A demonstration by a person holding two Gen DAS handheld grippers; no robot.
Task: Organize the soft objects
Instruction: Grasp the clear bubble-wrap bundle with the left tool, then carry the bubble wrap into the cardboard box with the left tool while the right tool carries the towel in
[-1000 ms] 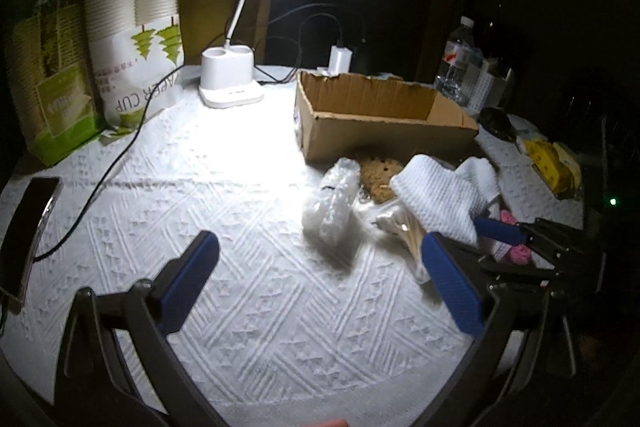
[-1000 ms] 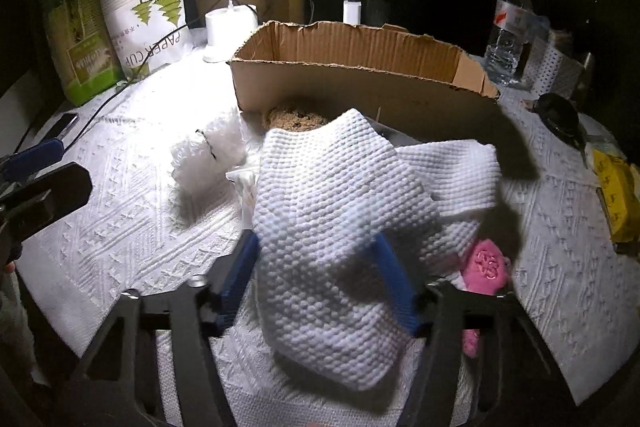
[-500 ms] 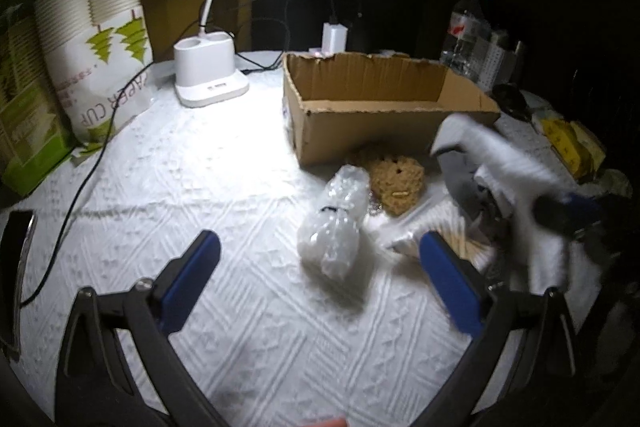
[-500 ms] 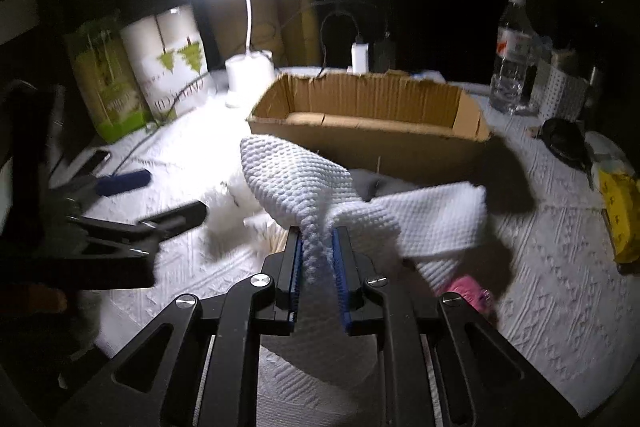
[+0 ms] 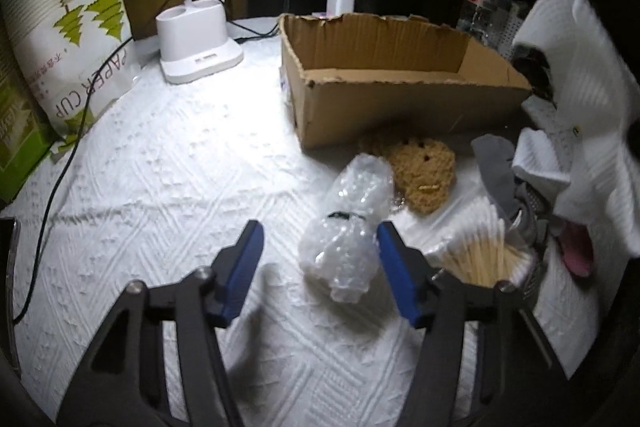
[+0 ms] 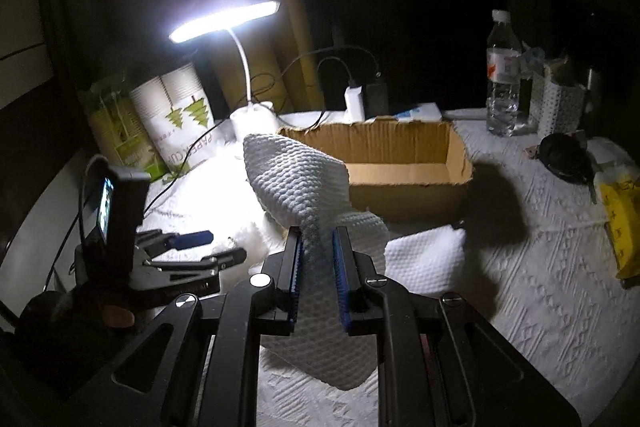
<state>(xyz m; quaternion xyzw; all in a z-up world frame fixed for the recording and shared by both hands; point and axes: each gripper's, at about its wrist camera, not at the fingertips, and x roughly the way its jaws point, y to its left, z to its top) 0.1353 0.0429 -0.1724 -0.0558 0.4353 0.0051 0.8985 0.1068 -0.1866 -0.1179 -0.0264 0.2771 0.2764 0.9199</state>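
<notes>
Right gripper (image 6: 316, 255): blue-padded jaws clenched on a bunched fold of the white waffle-weave cloth (image 6: 298, 179), which hangs lifted off the table with its free end draped forward toward the open brown cardboard box (image 6: 404, 163); the pinch at a gathered fold appears chosen so the limp fabric travels as one bundle, and the height would let it clear the box's near wall. Left gripper (image 5: 316, 267): jaws spread wide, grasping nothing, poised low over the white embossed table covering (image 5: 160, 187) with the clear bubble-wrap bundle (image 5: 348, 243) lying just ahead, partly between the pads, seemingly lined up as the next pick. Awaiting sorting, in front of the box: tan crocheted round toy (image 5: 424, 171) touching the bubble wrap; grey fabric piece (image 5: 496, 167); fan of wooden-stemmed cotton swabs (image 5: 480, 251); pink soft item (image 5: 576, 247), partly hidden beneath the cloth. Box interior: as far as visible, holds nothing. Background: white desk lamp (image 6: 248, 67), lit; printed paper-cup sleeve (image 5: 76, 39); clear plastic water bottle (image 6: 504, 75).
</notes>
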